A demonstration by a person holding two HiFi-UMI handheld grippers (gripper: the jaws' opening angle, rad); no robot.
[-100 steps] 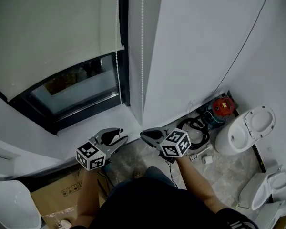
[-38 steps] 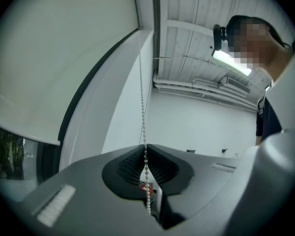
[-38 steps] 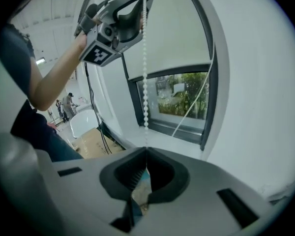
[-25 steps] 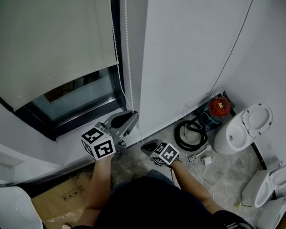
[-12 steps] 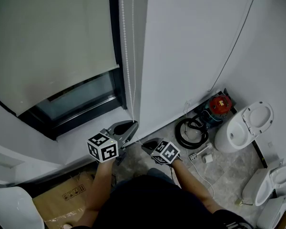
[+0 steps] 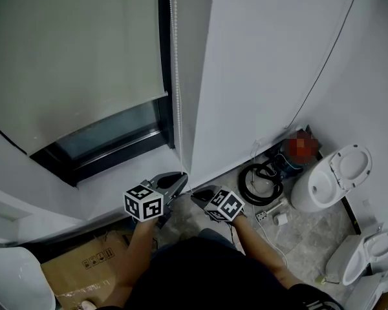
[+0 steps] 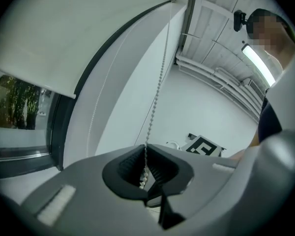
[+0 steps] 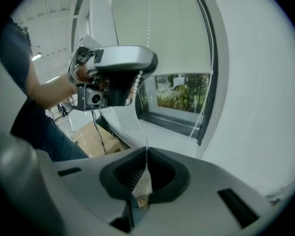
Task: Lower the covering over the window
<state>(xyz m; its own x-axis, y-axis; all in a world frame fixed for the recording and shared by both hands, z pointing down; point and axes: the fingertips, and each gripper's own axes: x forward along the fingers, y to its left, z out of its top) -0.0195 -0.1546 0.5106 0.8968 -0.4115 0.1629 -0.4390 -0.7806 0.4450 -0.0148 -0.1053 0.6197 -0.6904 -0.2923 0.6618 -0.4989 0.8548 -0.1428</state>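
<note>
Left gripper (image 6: 180, 177) & right gripper (image 6: 196, 193) both pinched shut on thin white beaded chain (image 6: 175, 76), so an angled yank prob slips beads, stalling the cream fabric roller blind (image 6: 71, 57).

Tile floor (image 6: 304, 228) w/ toilet (image 6: 330, 176), black hose coil (image 6: 244, 181), cardboard box (image 6: 77, 270).

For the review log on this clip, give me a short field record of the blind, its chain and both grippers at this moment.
blind: roller blind partly down; a strip of window glass shows below its hem
chain: bead chain hangs along the window's right side
left: left gripper shut on the bead chain
right: right gripper shut on the same chain, below the left one
floor: a toilet, a cardboard box
status: blind not fully lowered
</note>
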